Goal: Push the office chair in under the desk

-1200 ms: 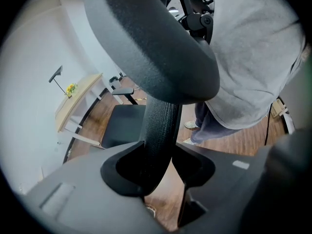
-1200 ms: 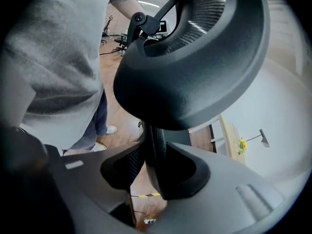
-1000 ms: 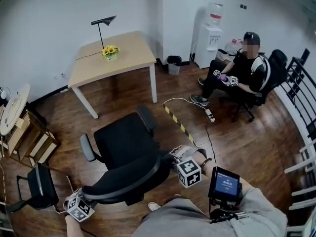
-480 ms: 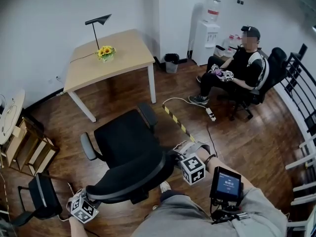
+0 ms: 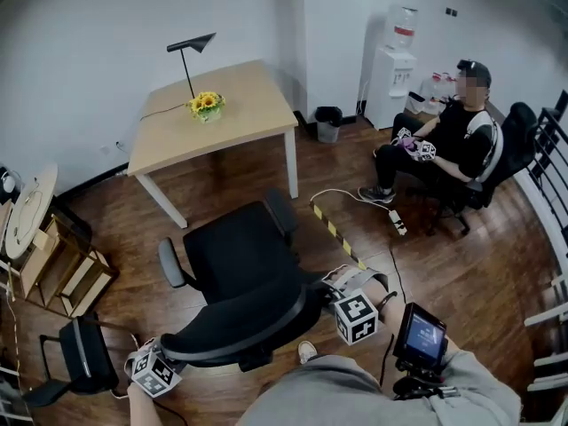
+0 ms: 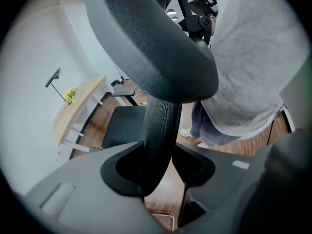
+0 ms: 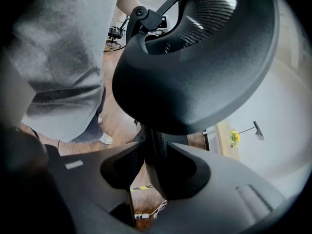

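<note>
The wood floor [image 5: 222, 185] fills the room. The desk [image 5: 240, 118] stands by the white wall, bare underneath. The chair [image 5: 235, 260] is not under it: it stands well apart from the desk on the desk's open front side. Its seat faces the desk and its curved backrest is on the side away from the desk.

A person [image 5: 448, 145] sits well to the desk's right, beyond its right-hand corner. A white water dispenser [image 5: 397, 65] is against the wall to the right of the desk, with a dark bin [image 5: 328, 122] between the two. On the desk's far edge a black lamp [image 5: 191, 51] stands with a bunch of yellow flowers [image 5: 207, 105] just beside it.

Both grippers are at the backrest rim, on the chair's side away from the desk. The left hand-held gripper [image 6: 158, 167] is clenched on the rim's left end, the black mesh edge filling the gap between its jaws. The right hand-held gripper [image 7: 151, 165] grasps the right end the same way, its jaws pressed on the rim's edge.
</note>
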